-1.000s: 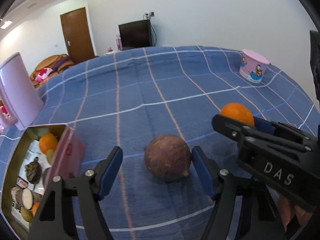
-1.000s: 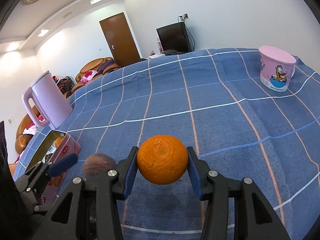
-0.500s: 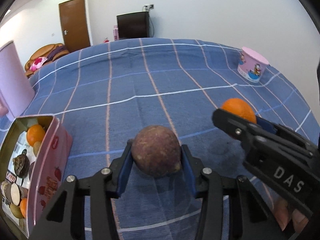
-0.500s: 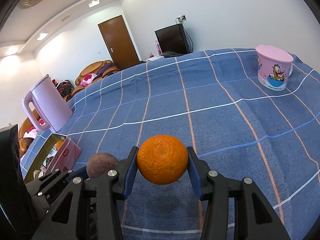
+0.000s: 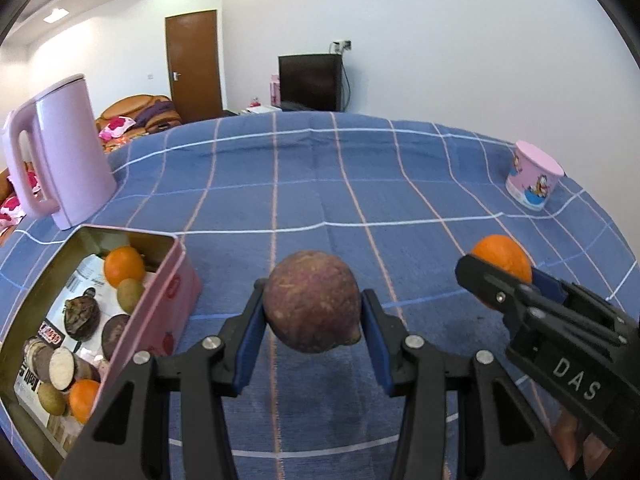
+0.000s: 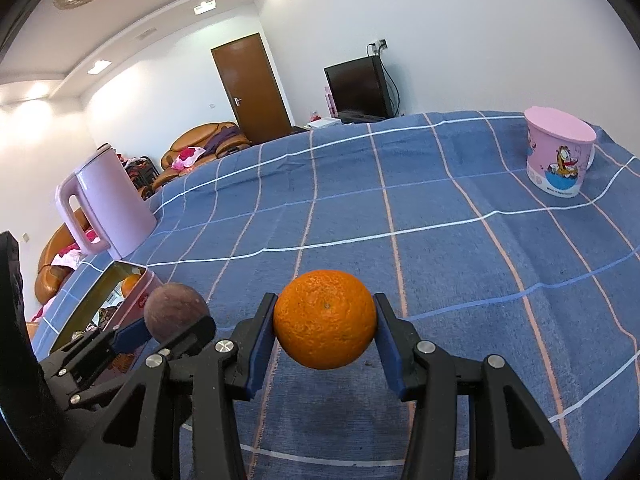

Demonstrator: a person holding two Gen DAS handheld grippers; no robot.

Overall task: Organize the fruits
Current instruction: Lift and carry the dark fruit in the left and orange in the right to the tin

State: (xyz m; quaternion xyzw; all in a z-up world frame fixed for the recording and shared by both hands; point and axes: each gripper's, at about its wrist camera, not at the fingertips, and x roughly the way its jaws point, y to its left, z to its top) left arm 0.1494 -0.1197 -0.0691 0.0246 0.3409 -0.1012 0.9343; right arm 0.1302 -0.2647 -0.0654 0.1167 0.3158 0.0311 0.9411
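Observation:
My left gripper [image 5: 313, 322] is shut on a brown-purple round fruit [image 5: 312, 300], held just above the blue checked cloth. To its left stands the pink tin box [image 5: 160, 308], with oranges and several dark fruits inside. My right gripper [image 6: 325, 334] is shut on an orange [image 6: 325, 318], also lifted off the cloth. In the left wrist view the right gripper [image 5: 508, 280] with the orange [image 5: 500, 258] shows at the right. In the right wrist view the left gripper [image 6: 168, 322] and the brown fruit [image 6: 176, 310] sit at the lower left, beside the tin [image 6: 136, 280].
A pink kettle [image 5: 60, 160] stands behind the tin at the table's left edge. A pink cartoon cup [image 5: 534, 182] sits upside down at the far right. The blue checked tablecloth [image 5: 320, 200] covers the table; a sofa, door and TV lie beyond.
The left gripper's fingers closed onto the brown fruit and lifted it a little, and the view swung toward the tin. The right gripper kept still with the orange.

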